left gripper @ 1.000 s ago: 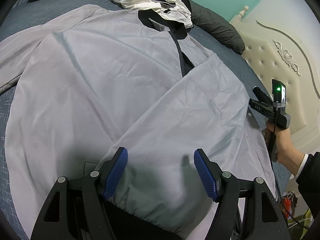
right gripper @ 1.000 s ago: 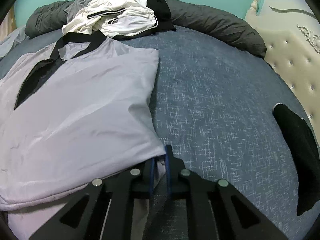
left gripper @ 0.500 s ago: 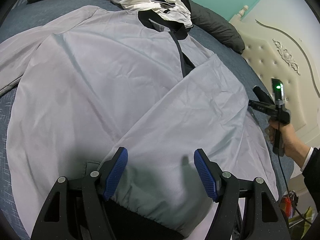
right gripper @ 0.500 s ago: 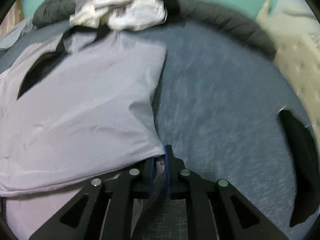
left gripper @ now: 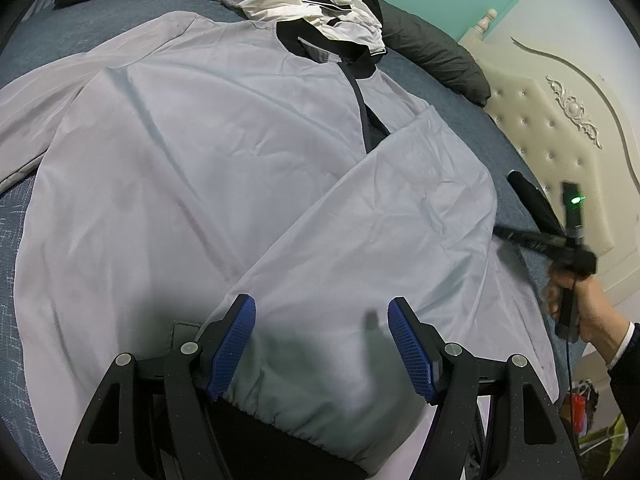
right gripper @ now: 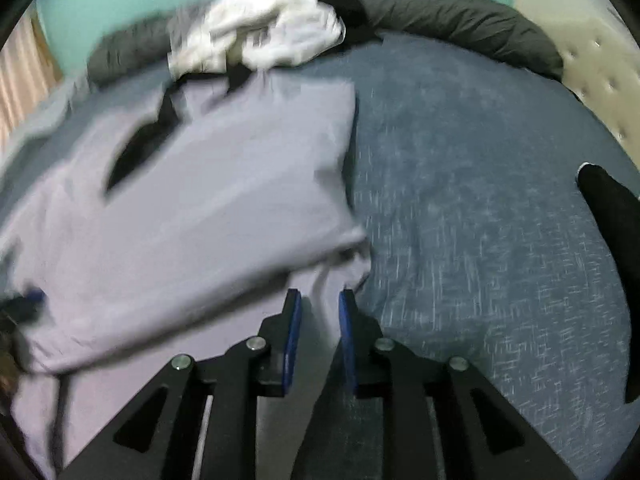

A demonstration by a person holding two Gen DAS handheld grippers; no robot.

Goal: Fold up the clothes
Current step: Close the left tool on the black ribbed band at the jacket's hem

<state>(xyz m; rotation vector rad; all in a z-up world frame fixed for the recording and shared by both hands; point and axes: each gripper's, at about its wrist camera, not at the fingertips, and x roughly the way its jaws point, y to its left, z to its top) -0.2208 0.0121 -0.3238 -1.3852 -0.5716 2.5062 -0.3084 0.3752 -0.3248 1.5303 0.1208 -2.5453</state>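
Left wrist view: a pale grey jacket point(left gripper: 192, 184) is spread on the blue bed point(left gripper: 60, 32), one side folded over its front. The left gripper point(left gripper: 320, 344) is held above the hem, jaws wide apart, gripping nothing. The right gripper point(right gripper: 318, 320) is at the jacket's folded corner, jaws opening, fabric between them unclamped.

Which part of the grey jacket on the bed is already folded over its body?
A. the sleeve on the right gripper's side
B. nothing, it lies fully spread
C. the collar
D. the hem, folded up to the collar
A: in the left wrist view that sleeve lies diagonally across the jacket, its dark cuff between the open left gripper fingers, while the other sleeve is spread out.
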